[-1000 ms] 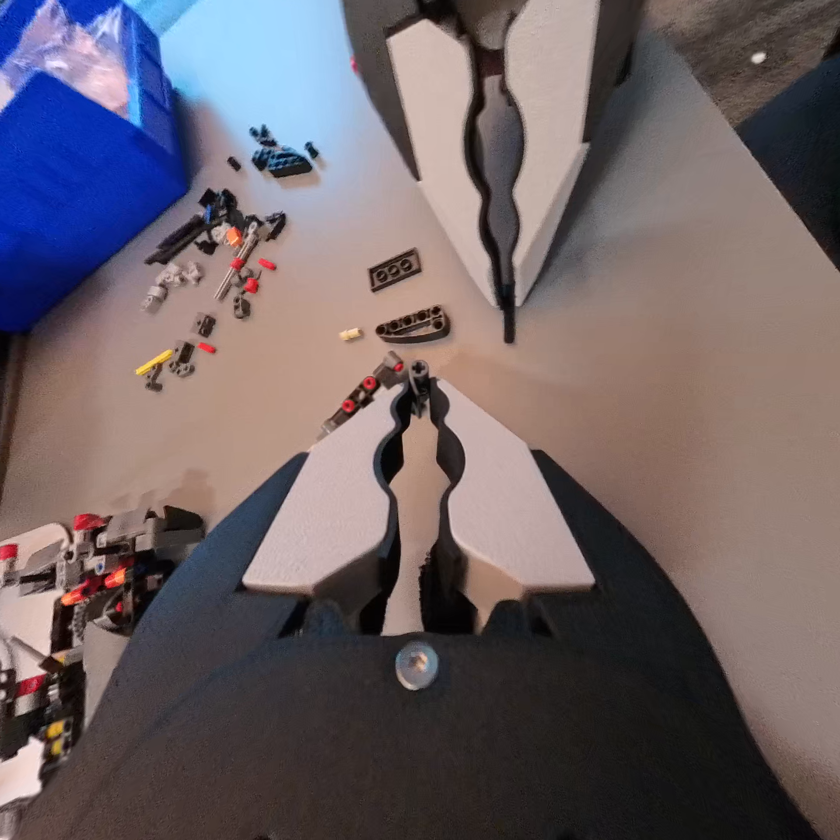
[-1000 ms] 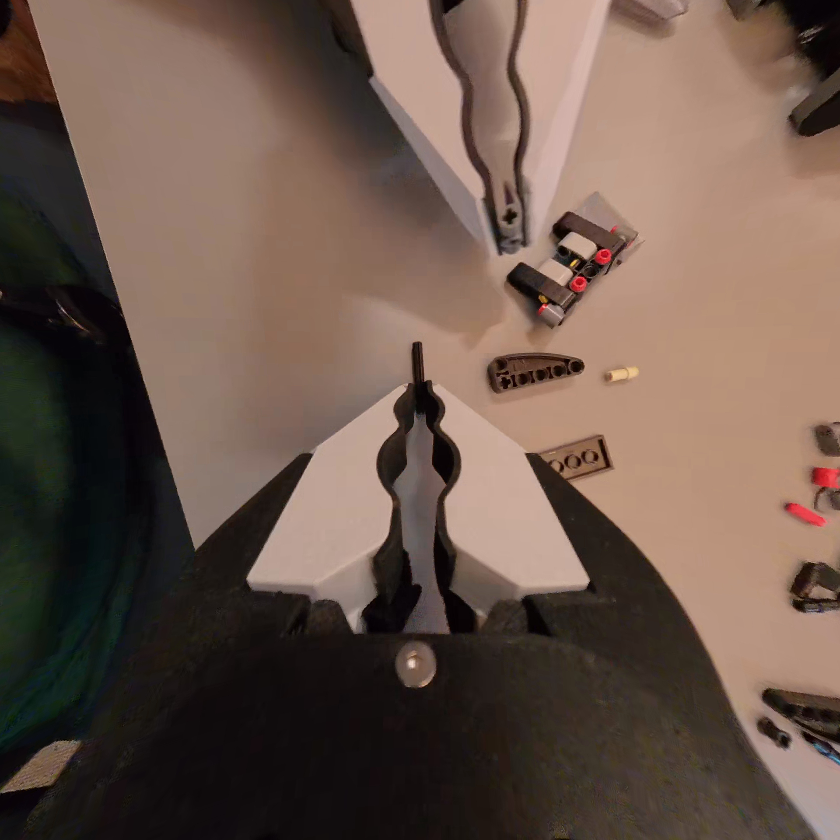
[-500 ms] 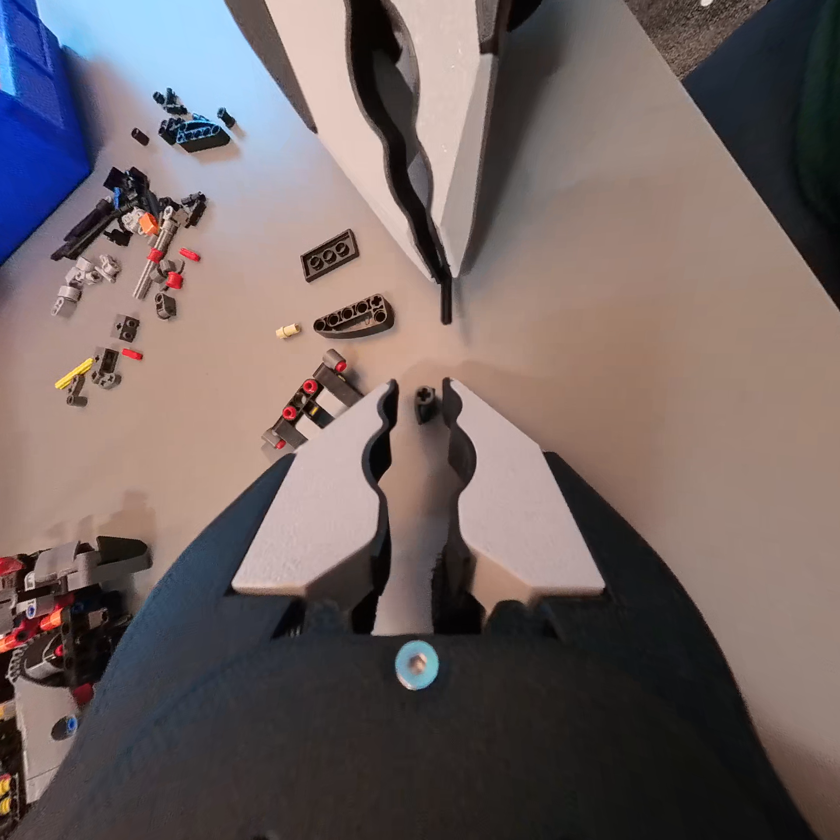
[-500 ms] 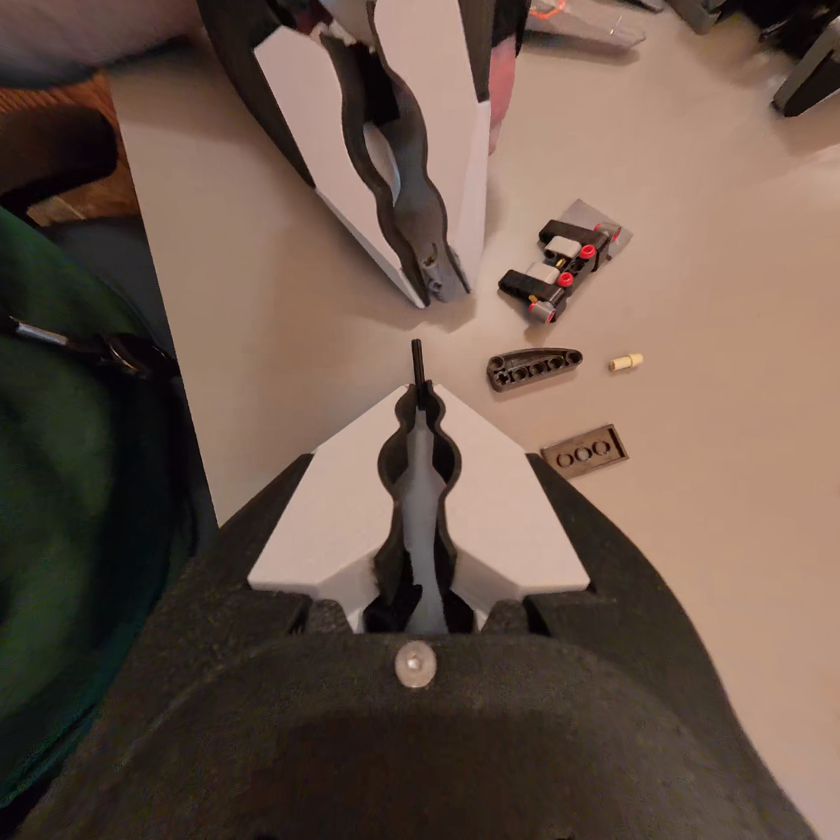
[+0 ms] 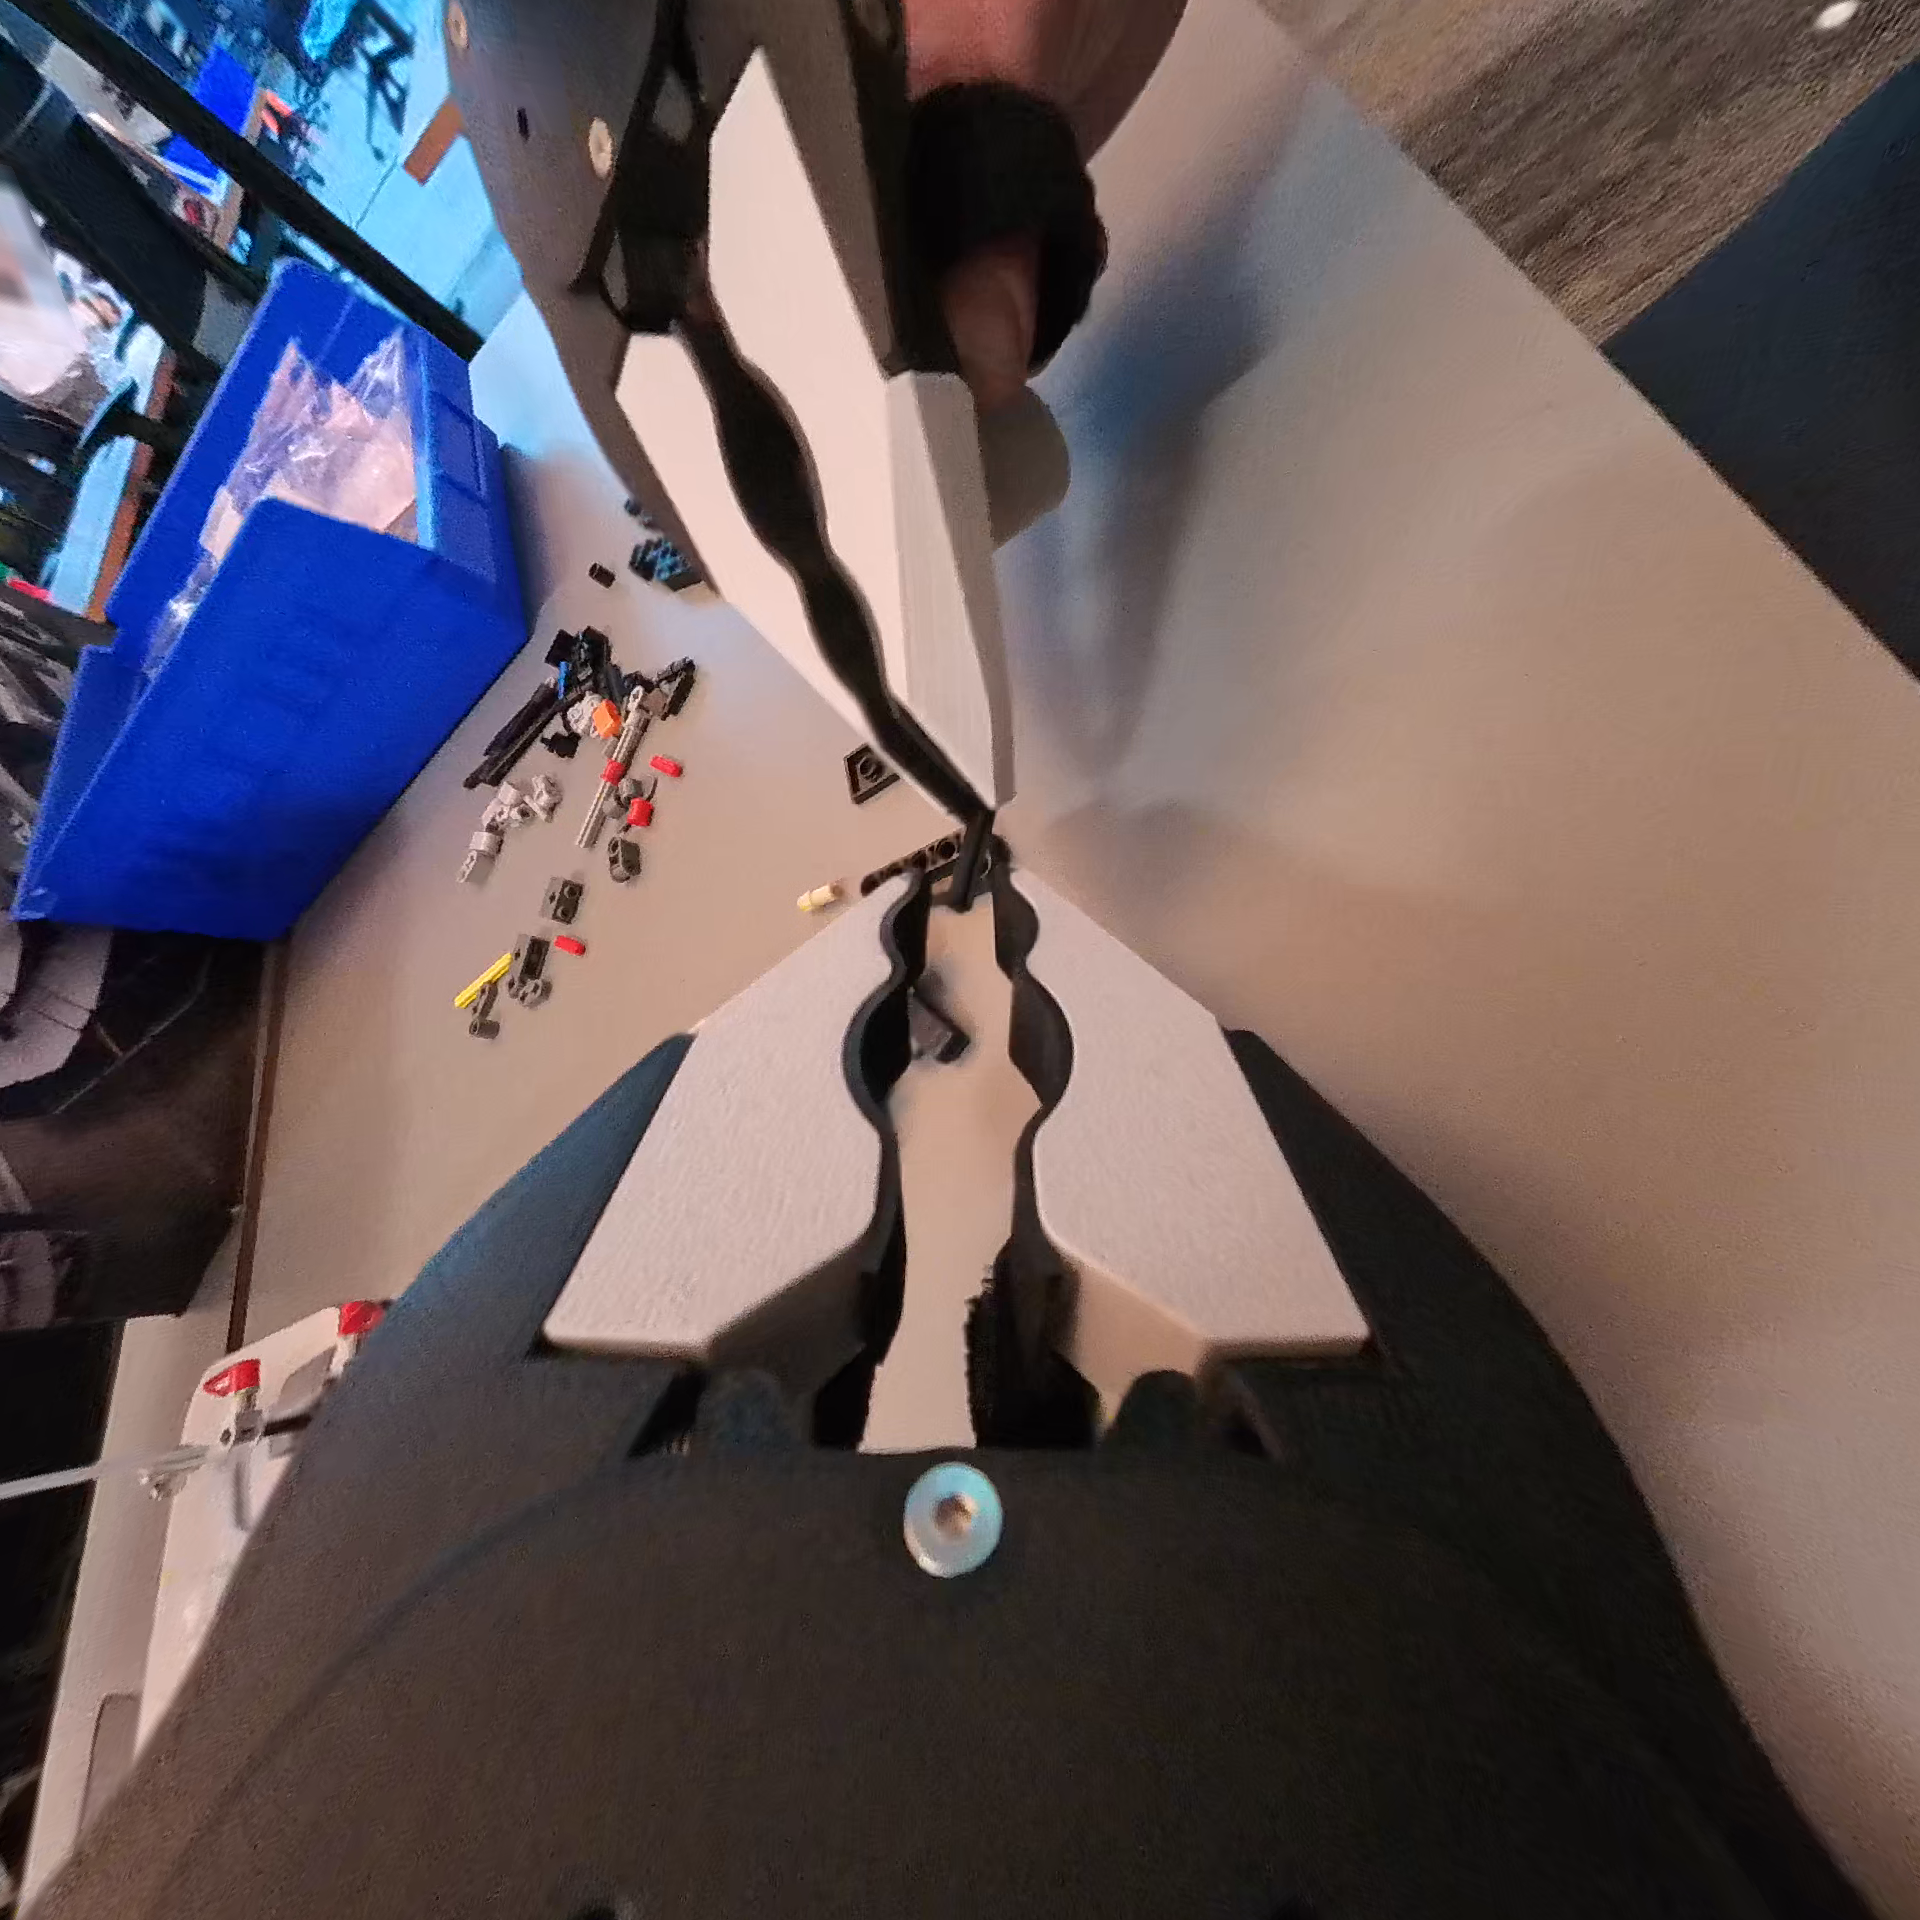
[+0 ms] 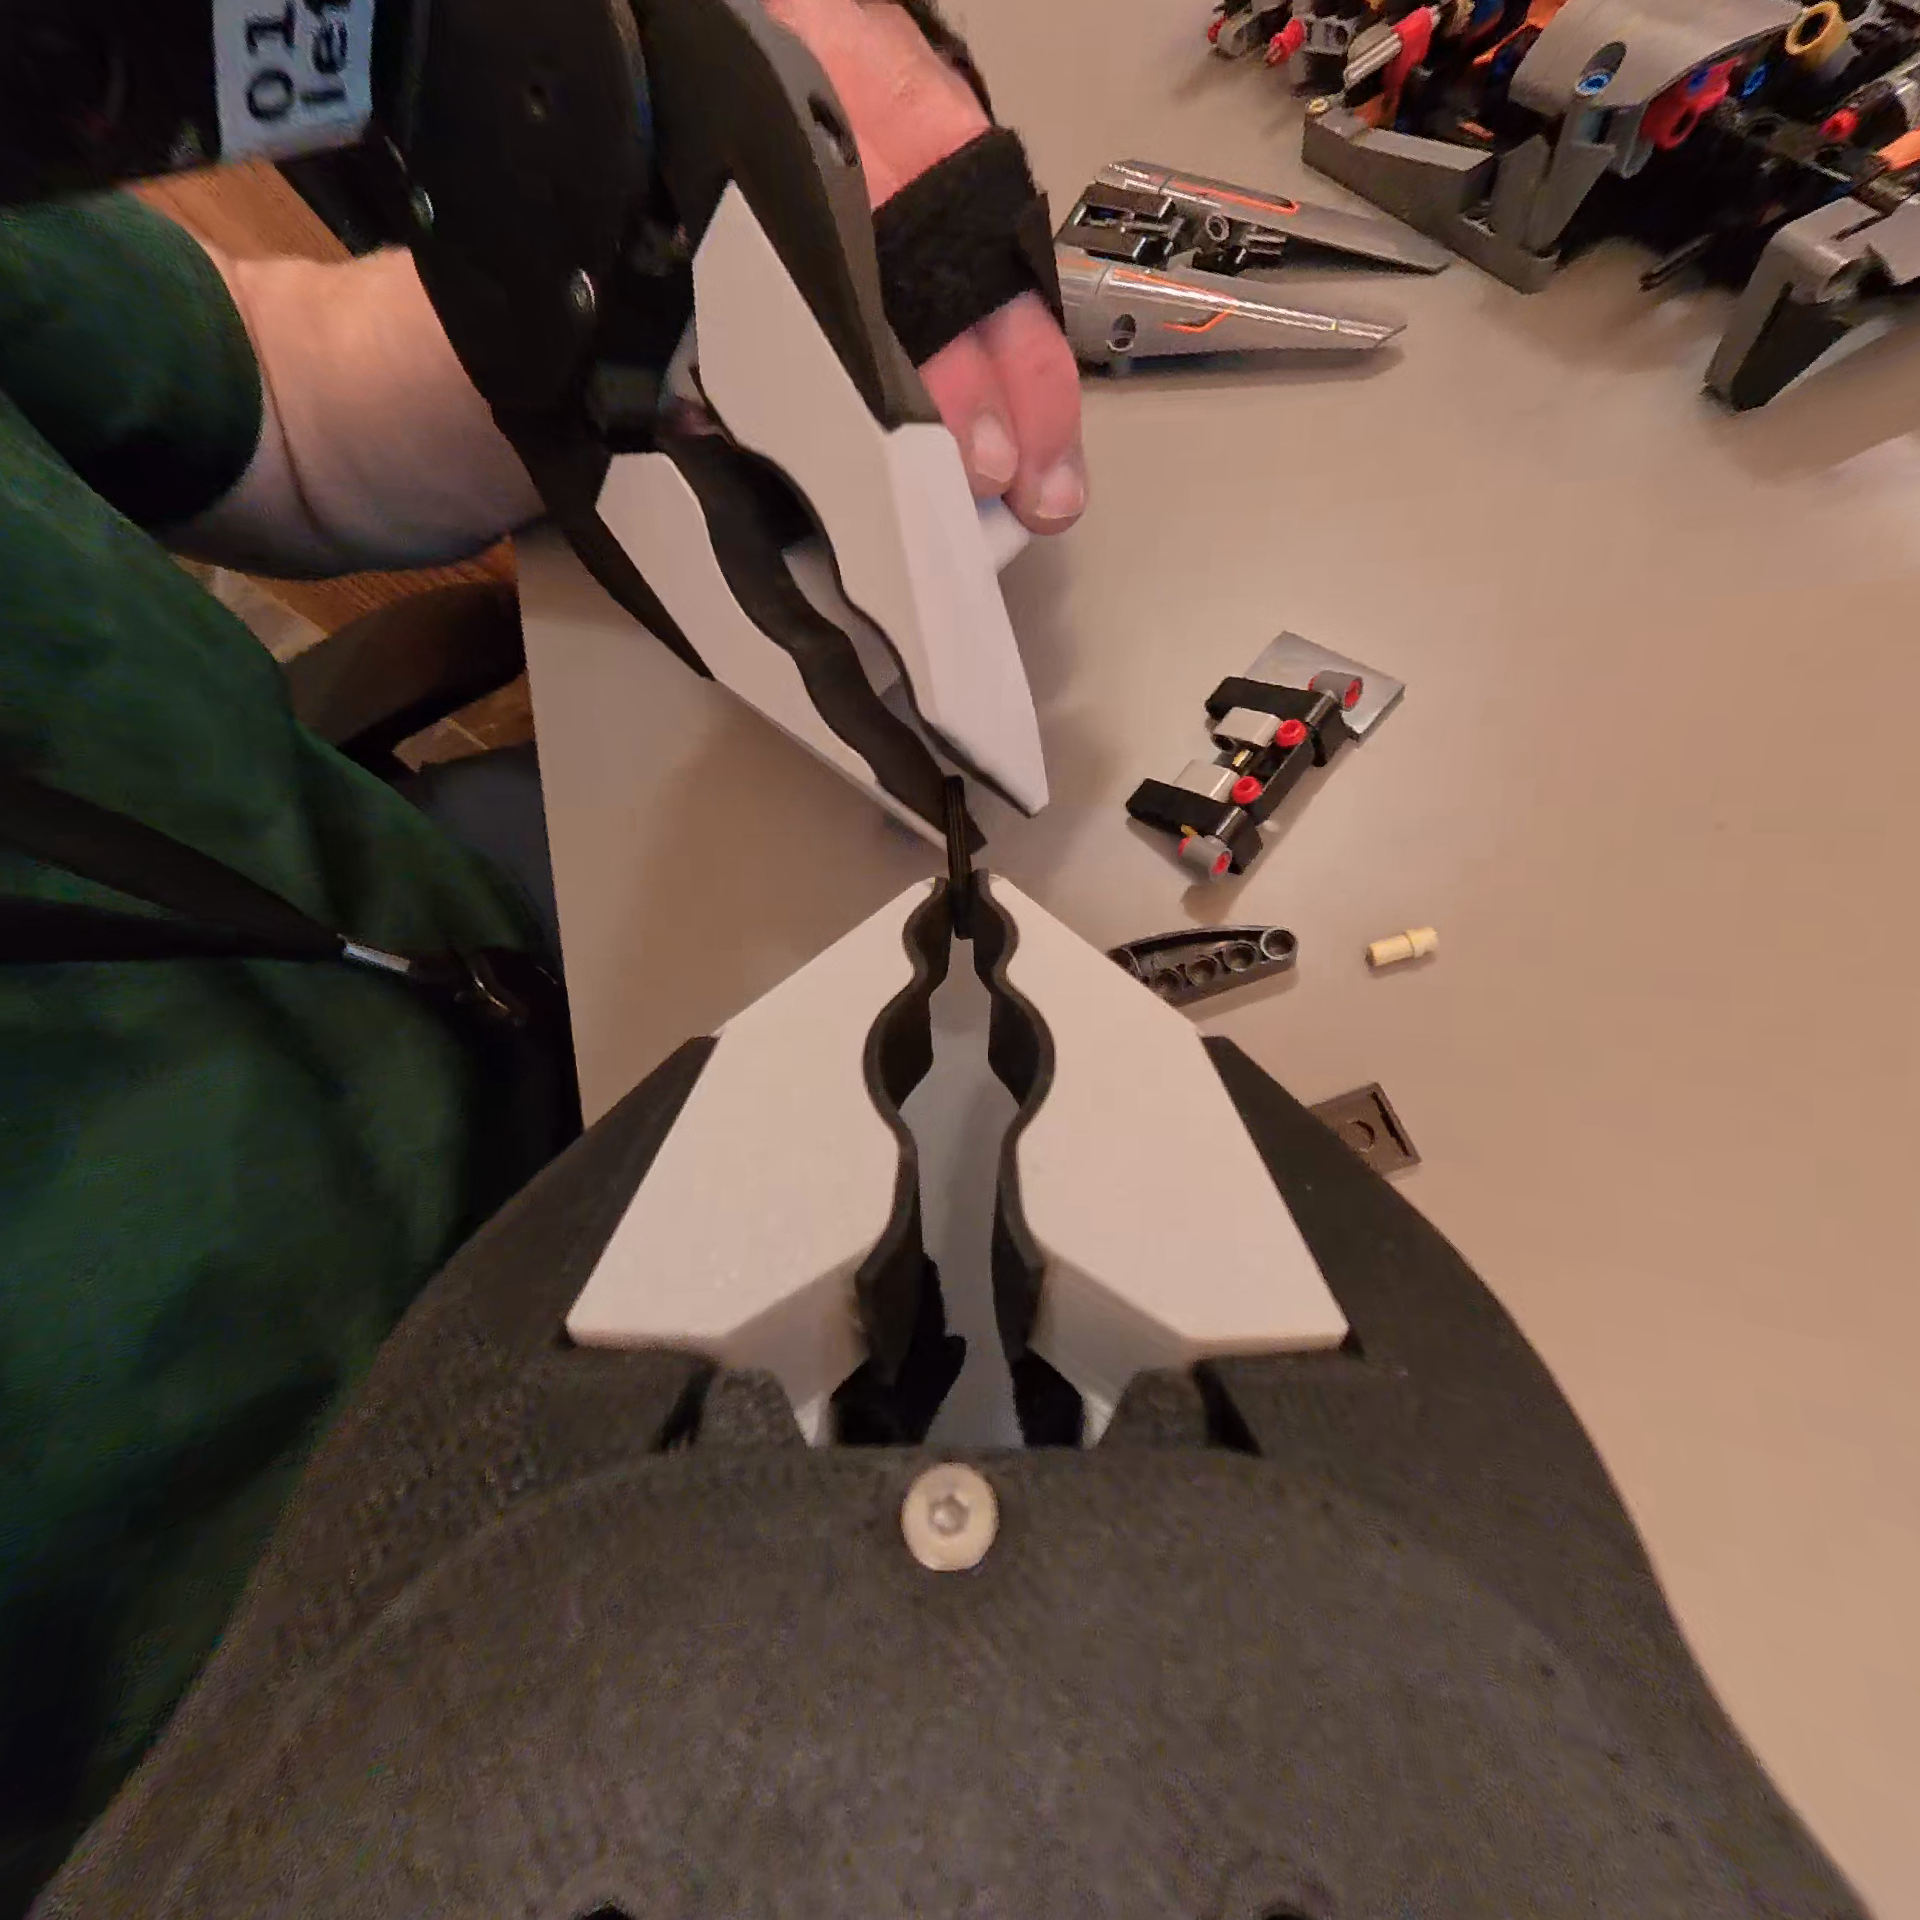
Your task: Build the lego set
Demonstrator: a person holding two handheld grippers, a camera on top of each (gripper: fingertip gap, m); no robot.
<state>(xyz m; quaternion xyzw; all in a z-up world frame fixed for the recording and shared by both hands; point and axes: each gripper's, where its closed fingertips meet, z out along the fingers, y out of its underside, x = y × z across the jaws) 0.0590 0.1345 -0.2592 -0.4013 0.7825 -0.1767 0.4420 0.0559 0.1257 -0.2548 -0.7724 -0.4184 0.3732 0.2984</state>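
My right gripper is shut on a thin black axle that sticks out past its tips. It also shows in the left wrist view, coming in from above. My left gripper meets it tip to tip above the table. The axle's free end reaches in between the left fingertips, which stand a little apart. The picture there is blurred, and I cannot make out the small dark connector seen in the left grasp earlier. In the right wrist view the left gripper slants down from the upper left.
A black-and-grey subassembly with red pins, a curved dark beam, a tan pin and a dark plate lie to the right. Loose pieces and a blue bin are on the left. Built model parts stand at the back. My left and right fingertips are right by each other. Between my left fingertips and the tan pin there is roughly 8 cm. It is also in sight in the left wrist view.
The two grippers have closed in on each other, and the axle's end now sits between the left fingertips. The left jaws widened around the connector half a second ago and look narrower now.
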